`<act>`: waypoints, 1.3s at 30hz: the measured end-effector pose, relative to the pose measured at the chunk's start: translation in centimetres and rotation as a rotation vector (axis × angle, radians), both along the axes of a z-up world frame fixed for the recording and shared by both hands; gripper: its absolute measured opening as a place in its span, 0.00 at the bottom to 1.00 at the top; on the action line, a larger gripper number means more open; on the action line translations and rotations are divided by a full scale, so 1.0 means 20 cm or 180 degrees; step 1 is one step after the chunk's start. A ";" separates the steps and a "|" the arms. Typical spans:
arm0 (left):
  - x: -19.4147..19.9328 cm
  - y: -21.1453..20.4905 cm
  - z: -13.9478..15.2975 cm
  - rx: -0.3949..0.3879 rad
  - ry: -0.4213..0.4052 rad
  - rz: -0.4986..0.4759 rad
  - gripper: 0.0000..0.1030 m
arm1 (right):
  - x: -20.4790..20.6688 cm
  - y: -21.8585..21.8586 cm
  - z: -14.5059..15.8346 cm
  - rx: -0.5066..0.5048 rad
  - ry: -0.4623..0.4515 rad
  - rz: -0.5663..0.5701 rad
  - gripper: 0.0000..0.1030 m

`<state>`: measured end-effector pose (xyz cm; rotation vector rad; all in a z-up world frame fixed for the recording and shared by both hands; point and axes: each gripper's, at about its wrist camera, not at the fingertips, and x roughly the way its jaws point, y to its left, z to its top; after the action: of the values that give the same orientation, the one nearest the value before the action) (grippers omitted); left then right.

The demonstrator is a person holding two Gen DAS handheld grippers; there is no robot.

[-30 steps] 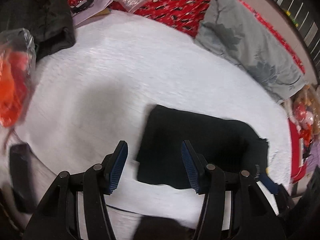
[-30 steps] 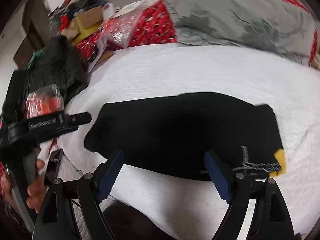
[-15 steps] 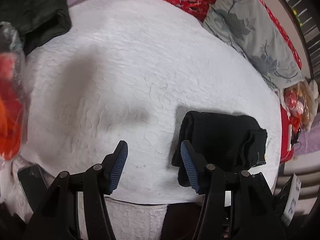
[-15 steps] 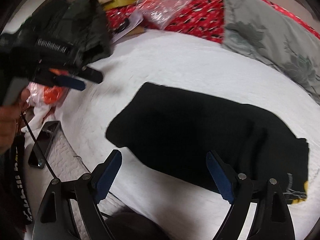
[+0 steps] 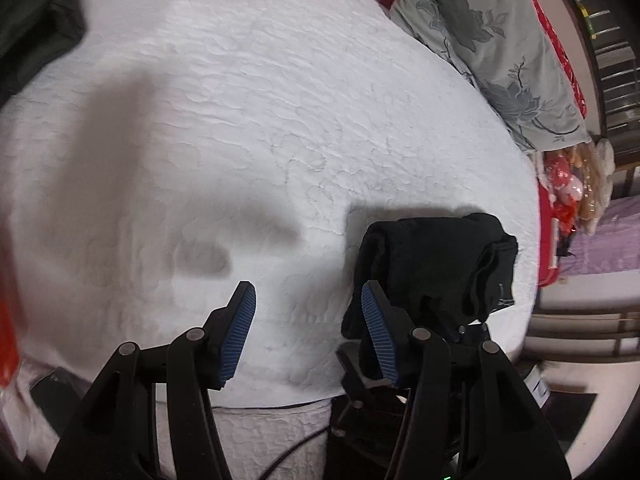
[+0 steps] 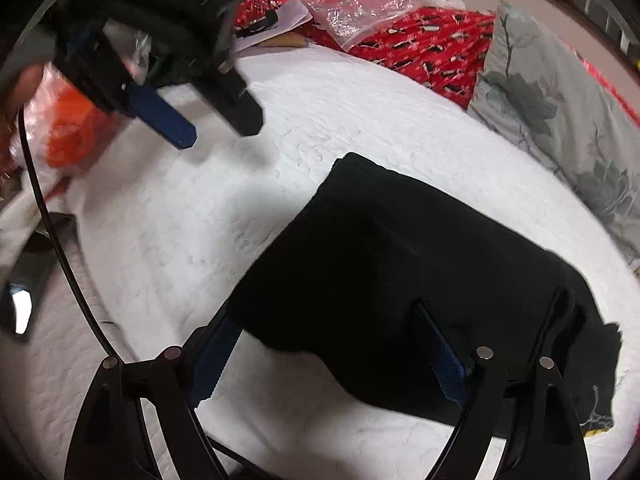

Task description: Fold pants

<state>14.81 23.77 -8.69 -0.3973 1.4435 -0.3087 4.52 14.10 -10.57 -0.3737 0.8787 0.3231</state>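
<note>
Black pants (image 6: 404,276) sat already folded into a compact rectangle on the white quilt (image 5: 248,112), so mostly done. Left gripper (image 5: 308,332) and right gripper (image 6: 324,356) both hung spread, pinching nothing.

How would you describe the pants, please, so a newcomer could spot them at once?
Find the white quilted bedspread covering the bed. Near its front edge lies the folded black pants, below the grey floral pillow. They are the only dark item lying on the bedspread's open middle.
</note>
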 end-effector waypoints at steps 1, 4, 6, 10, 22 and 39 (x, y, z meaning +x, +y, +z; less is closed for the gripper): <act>0.02 -0.01 -0.01 -0.0020 0.0014 -0.0059 0.52 | 0.00 0.00 -0.01 -0.0036 -0.0066 -0.0024 0.84; 0.09 -0.08 -0.06 -0.0111 0.0079 -0.0215 0.52 | 0.01 -0.02 0.00 -0.0015 -0.0125 -0.0048 0.67; 0.13 -0.12 -0.08 -0.0317 0.0174 -0.0273 0.52 | 0.02 -0.05 0.02 0.0043 -0.0112 -0.0063 0.52; 0.21 -0.20 -0.15 -0.0630 0.0345 -0.0276 0.57 | 0.04 -0.09 0.05 0.0175 -0.0059 -0.0116 0.40; 0.20 -0.25 -0.19 -0.0988 0.0392 0.0120 0.31 | 0.07 -0.15 0.08 0.0412 0.0055 -0.0161 0.32; 0.06 -0.51 0.19 -0.1018 0.0120 0.0422 0.21 | 0.03 -0.50 0.34 0.1289 0.0139 -0.0205 0.21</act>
<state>15.95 13.54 -4.82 -0.7585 1.3993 -0.4281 5.17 4.12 -3.79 0.0364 0.8427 0.4406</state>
